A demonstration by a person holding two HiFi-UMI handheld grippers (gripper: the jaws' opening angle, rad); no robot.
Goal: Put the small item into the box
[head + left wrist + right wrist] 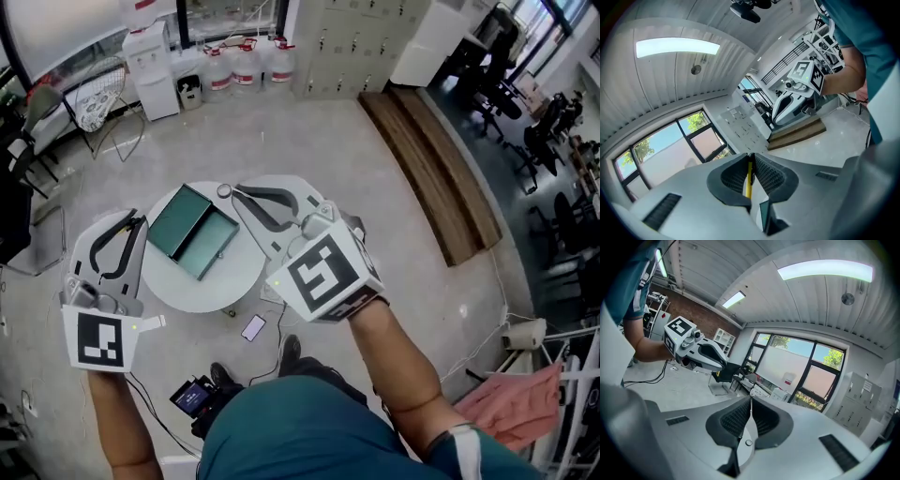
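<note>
An open green box (192,232) lies on a small round white table (211,286). My left gripper (139,223) is held just left of the box, shut on a thin yellow item (748,180) that stands edge-on between its pads. From the right gripper view the left gripper (717,373) shows a yellow spot at its tip. My right gripper (235,193) hovers over the table's far edge, just right of the box, shut with nothing seen between its pads (736,420). A small round object (223,190) sits right by its tip; what it is cannot be told.
Both gripper cameras are tilted up at the ceiling and windows. A phone (253,327) and a black device with cables (195,396) lie on the floor near the table. A wooden platform (431,169) runs at the right; water bottles (246,66) stand at the back.
</note>
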